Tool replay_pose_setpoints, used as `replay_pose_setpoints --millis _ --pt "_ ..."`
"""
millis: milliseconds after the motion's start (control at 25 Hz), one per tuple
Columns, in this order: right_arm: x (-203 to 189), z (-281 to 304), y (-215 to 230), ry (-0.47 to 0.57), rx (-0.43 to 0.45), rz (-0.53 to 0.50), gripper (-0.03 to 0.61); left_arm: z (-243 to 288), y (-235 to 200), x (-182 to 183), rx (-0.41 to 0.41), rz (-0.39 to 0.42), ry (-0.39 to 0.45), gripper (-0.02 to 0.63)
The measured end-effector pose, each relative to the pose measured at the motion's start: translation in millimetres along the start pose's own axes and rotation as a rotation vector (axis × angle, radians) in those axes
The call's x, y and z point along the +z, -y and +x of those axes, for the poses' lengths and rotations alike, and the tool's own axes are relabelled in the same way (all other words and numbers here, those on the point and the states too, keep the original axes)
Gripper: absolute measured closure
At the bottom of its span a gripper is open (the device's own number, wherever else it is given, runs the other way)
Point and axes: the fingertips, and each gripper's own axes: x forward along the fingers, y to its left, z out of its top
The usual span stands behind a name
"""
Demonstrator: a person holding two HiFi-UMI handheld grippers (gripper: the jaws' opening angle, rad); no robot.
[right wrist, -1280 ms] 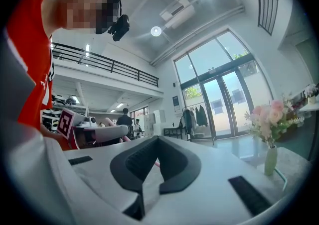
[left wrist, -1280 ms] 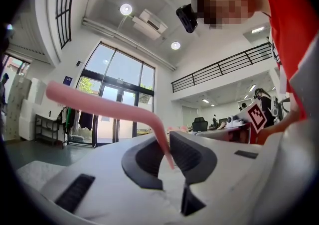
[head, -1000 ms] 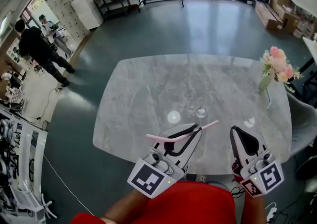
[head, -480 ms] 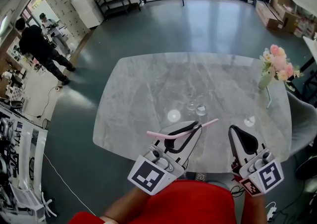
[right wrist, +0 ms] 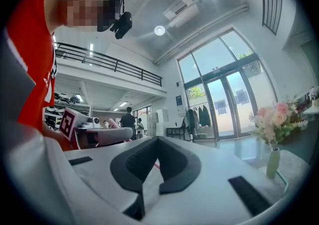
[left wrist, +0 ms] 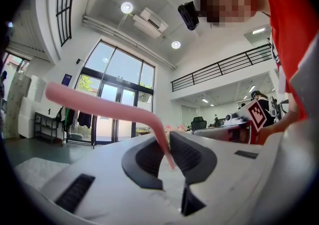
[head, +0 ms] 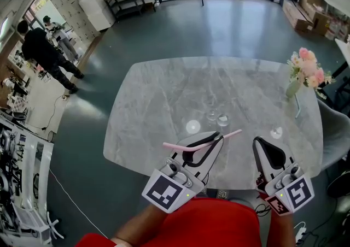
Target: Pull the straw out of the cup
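Had left gripper (head: 217, 142) clamped on the pink straw (head: 232, 134), already clear of the cup (head: 222, 122). Had right gripper (head: 257, 143) pinched together, empty. Called next for a set-down, probably.

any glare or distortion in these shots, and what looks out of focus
Head view: the fisheye lens bows the marble table's edges, and white glare spots sit on its top. Left gripper view: a dark round vignette, and the pink straw looks soft close to the lens. Right gripper view: the same vignette, very bright windows, and slightly soft flowers.
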Motion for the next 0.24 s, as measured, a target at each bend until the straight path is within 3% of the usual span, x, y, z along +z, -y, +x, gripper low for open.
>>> replay_pose_setpoints --millis 240 --pt "-0.9 1.2 -0.4 0.001 0.002 0.001 0.571 0.0 -2.8 -1.6 0.004 0.001 -0.002 0.569"
